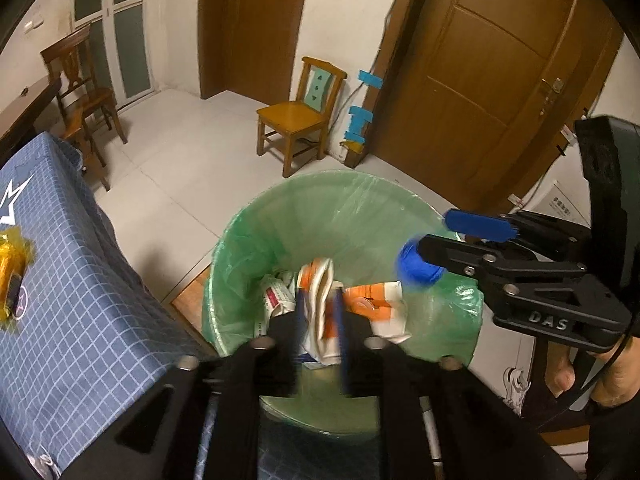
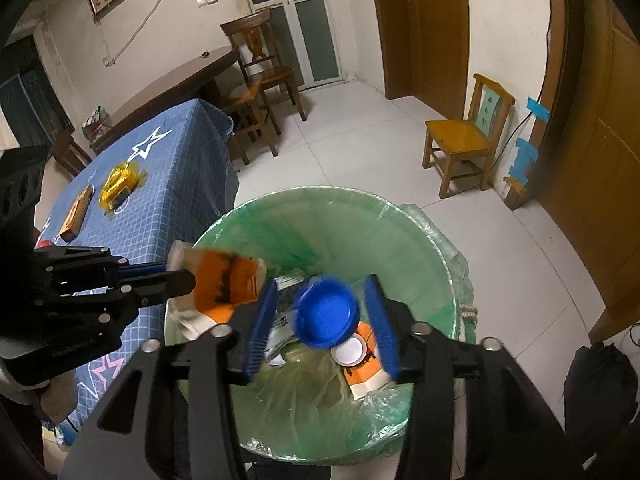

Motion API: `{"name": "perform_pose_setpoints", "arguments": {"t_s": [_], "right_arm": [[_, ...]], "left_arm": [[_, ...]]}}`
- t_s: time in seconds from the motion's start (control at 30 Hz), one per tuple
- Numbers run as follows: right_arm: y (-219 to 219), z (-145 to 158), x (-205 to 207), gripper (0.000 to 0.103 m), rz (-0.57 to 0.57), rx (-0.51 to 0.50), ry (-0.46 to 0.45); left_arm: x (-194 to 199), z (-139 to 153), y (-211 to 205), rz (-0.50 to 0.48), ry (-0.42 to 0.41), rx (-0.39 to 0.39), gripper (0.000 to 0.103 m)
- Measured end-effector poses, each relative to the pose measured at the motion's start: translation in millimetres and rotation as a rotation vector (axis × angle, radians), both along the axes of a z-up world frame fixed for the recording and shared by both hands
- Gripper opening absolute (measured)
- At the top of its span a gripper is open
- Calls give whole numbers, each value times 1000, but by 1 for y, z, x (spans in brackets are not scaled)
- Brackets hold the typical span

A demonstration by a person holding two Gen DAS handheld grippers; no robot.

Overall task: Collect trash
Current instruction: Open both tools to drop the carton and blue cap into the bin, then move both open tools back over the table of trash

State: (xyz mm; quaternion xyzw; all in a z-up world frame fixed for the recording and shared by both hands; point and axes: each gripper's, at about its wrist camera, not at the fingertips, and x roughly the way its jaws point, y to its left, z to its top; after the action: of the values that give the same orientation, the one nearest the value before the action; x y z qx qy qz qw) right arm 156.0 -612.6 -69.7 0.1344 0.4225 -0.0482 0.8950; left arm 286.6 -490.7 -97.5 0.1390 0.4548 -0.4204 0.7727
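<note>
A bin [image 1: 280, 196] [image 2: 304, 192] lined with a green bag stands beside the table. My left gripper [image 1: 319, 292] [image 2: 180, 272] hangs over its near side. A crumpled orange-and-white carton [image 1: 318, 320] [image 2: 224, 284] sits between its blue pads, with a thin gap on one side, so the jaws look open. My right gripper [image 2: 322, 282] [image 1: 436, 232] is over the bin's right half, open. A blurred blue cap [image 2: 326, 312] [image 1: 418, 266] is between its pads, touching neither. Another orange carton [image 1: 372, 300] [image 2: 366, 372] and a white lid [image 2: 352, 350] lie in the bin.
The table under a blue checked cloth [image 1: 80, 280] [image 2: 168, 184] stands left of the bin. On it lie a yellow wrapped item [image 1: 10, 268] [image 2: 118, 184] and a brown box [image 2: 76, 212]. A small wooden chair [image 1: 296, 116] [image 2: 460, 136] stands by the wall.
</note>
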Motion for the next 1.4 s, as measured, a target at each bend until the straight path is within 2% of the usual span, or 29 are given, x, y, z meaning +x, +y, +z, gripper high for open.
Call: {"name": "perform_pose_setpoints", "arguments": {"t_s": [0.03,0.47,0.67,0.73,0.8,1.03,1.2,1.4], "right_arm": [[-1,0,-1,50,-2,2,-3],[5,14,-16,50,-21,-23,-69],[26,33,-38,51,-22,-75,-166],[38,39,-48,58,-14,-80,-211],[54,45,-58,59,5,-85,-255],[105,53,-73,70,77,-60,-347],[138,41,-73,73,145,0,-344],[177,21,-70,74,228,45,-312]], "left_arm": [[1,1,1,3,0,-5,36],[-8,9,27,12,-7,-24,39],[-25,20,55,19,-51,-34,39],[-36,27,73,13,-69,-50,39],[-45,31,88,12,-89,-54,39],[-69,46,168,60,-127,-89,39],[-81,52,239,139,-132,-120,39],[-86,55,373,348,-158,-144,40]]}}
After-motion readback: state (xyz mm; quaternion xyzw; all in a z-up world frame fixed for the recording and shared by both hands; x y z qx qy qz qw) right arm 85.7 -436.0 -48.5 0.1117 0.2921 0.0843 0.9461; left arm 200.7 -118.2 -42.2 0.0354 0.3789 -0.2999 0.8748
